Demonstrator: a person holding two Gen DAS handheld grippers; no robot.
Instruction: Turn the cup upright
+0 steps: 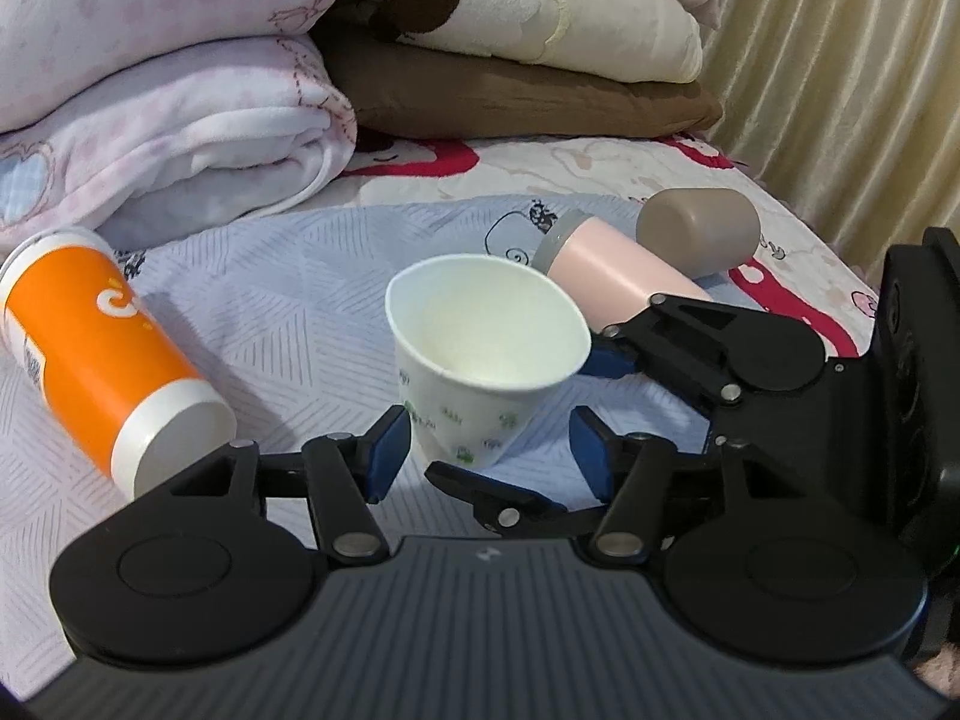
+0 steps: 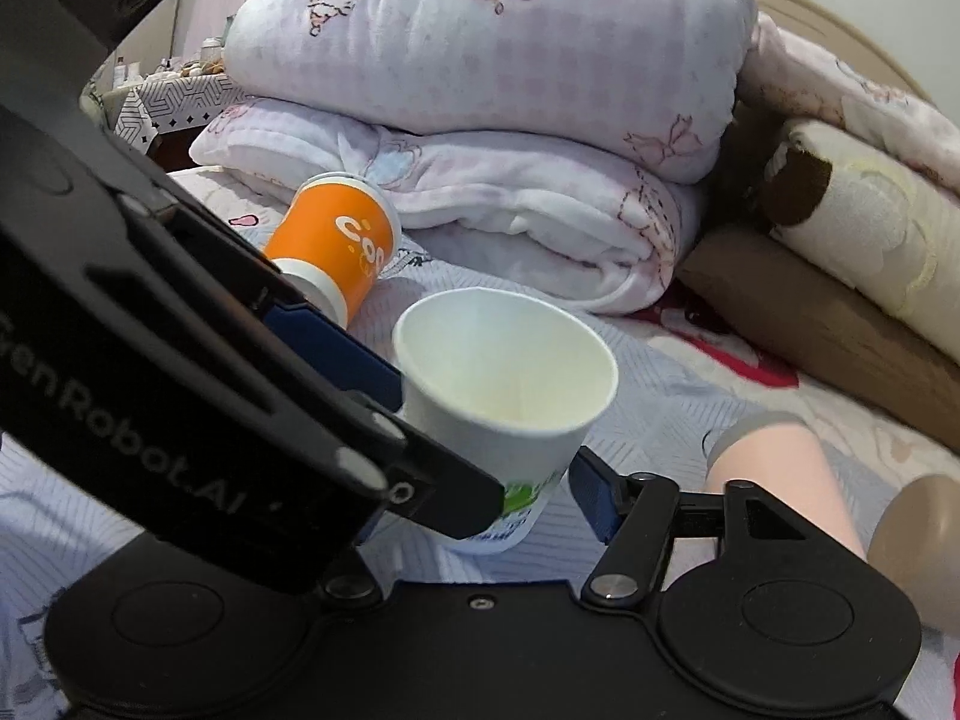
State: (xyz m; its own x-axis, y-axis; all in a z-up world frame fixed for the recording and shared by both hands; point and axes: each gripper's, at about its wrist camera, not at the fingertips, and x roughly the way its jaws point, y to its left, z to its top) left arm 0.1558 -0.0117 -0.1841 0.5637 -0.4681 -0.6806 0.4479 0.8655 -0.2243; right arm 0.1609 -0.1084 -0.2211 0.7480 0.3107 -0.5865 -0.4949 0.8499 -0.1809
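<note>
We see one paper cup (image 1: 480, 354) upright on the bed (image 1: 288, 312), between our left gripper (image 1: 489, 450) and right gripper (image 2: 480, 450), both released. Two tumblers flank it: orange (image 1: 102, 354), pink (image 1: 612, 282).

A paper cup (image 1: 480, 354) is standing mouth-up on the bed sheet (image 1: 288, 300), leaning slightly, between the fingers of the left gripper (image 1: 489, 450), which are sitting just beside its lower wall on either side. The right gripper (image 1: 606, 387) is reaching in from the right, one finger lying beside the cup's rim and the other low in front of its base. To the cup's left a canister (image 1: 114, 360) is lying on its side. Behind and to the right a bottle (image 1: 612, 276) is lying on its side, with a jar (image 1: 699, 231) lying just beyond it. Folded blankets (image 1: 168, 138) are piling up at the back left, with a cushion (image 1: 516, 96) beside them under more folded bedding (image 1: 558, 6). A curtain (image 1: 840, 72) is hanging at the far right.
</note>
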